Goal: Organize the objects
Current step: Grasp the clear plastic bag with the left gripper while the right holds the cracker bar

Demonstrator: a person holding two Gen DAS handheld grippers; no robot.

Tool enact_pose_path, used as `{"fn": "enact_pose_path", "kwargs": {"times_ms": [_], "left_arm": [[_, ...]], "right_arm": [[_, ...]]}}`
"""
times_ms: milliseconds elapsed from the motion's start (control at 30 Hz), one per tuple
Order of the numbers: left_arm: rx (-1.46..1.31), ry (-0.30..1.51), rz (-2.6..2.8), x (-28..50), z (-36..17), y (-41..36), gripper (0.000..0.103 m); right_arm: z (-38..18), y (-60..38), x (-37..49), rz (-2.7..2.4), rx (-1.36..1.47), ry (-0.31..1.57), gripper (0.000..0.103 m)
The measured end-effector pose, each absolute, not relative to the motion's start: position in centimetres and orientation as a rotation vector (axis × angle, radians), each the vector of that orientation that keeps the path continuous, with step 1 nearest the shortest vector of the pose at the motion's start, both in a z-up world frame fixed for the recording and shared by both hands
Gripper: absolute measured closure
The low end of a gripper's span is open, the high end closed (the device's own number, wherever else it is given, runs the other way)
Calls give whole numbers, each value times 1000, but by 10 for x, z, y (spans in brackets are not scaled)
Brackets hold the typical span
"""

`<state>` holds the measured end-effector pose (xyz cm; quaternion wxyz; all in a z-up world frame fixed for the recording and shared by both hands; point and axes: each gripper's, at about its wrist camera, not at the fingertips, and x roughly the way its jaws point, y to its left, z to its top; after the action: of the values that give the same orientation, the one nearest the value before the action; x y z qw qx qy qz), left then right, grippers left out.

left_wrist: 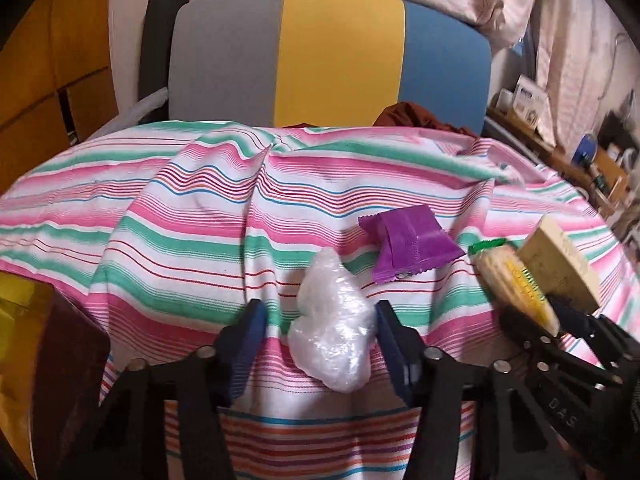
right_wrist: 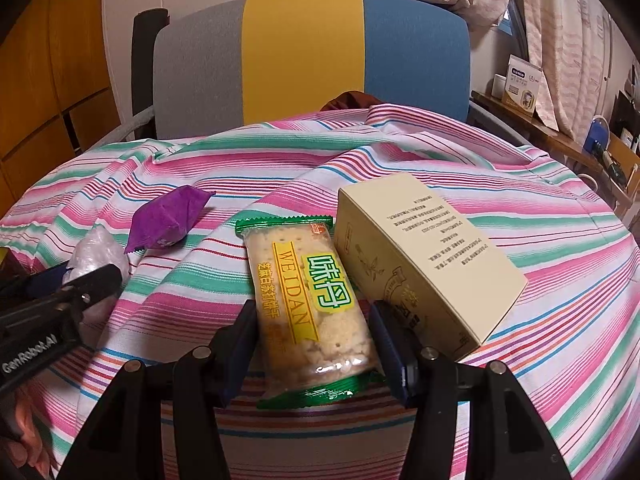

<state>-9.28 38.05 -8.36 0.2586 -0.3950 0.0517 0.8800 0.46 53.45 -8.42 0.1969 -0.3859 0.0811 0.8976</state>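
Crinkled clear plastic, balled into a small wad (left_wrist: 332,332), is lying between the jaws of our left gripper (left_wrist: 320,336); the right pad is touching it while the left pad is standing just clear, so we are not gripping it yet. At two o'clock from the wad a purple foil sachet (left_wrist: 408,246) is resting on the cloth. Further right, our right gripper (right_wrist: 314,340) is straddling a green-ended clear packet of crackers (right_wrist: 310,300), both pads sitting close against its sides; we cannot tell whether they are actually pressing it. At one o'clock of the packet, and touching it, a cream cardboard box with printed text (right_wrist: 424,256) is lying on its side.

We are judging that the step in hand is securing one item in each tool before sorting. To do it well, we are centring the wad first, since it is soft and will squash or slip sideways, and closing gently on the crackers so they do not crumble.

Everything is sitting on a rumpled pink, green and white striped cloth (left_wrist: 180,216). At twelve o'clock a chair back in grey, yellow and blue panels (right_wrist: 304,56) is standing, with pale curtains (right_wrist: 560,20) at two o'clock.
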Motion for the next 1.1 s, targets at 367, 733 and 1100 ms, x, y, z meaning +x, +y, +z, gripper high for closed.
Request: {"fn": "enact_pose_path", "kwargs": {"times_ms": [367, 733, 1100], "left_arm": [[-986, 156, 2397, -63, -78, 364, 63], [-904, 176, 2375, -21, -71, 337, 63], [-852, 140, 2368, 10, -65, 308, 63]], "right_arm": [[-79, 525, 6, 2542, -1046, 152, 54], [-65, 506, 27, 2607, -963, 130, 56], [-58, 468, 61, 2626, -916, 81, 56]]}}
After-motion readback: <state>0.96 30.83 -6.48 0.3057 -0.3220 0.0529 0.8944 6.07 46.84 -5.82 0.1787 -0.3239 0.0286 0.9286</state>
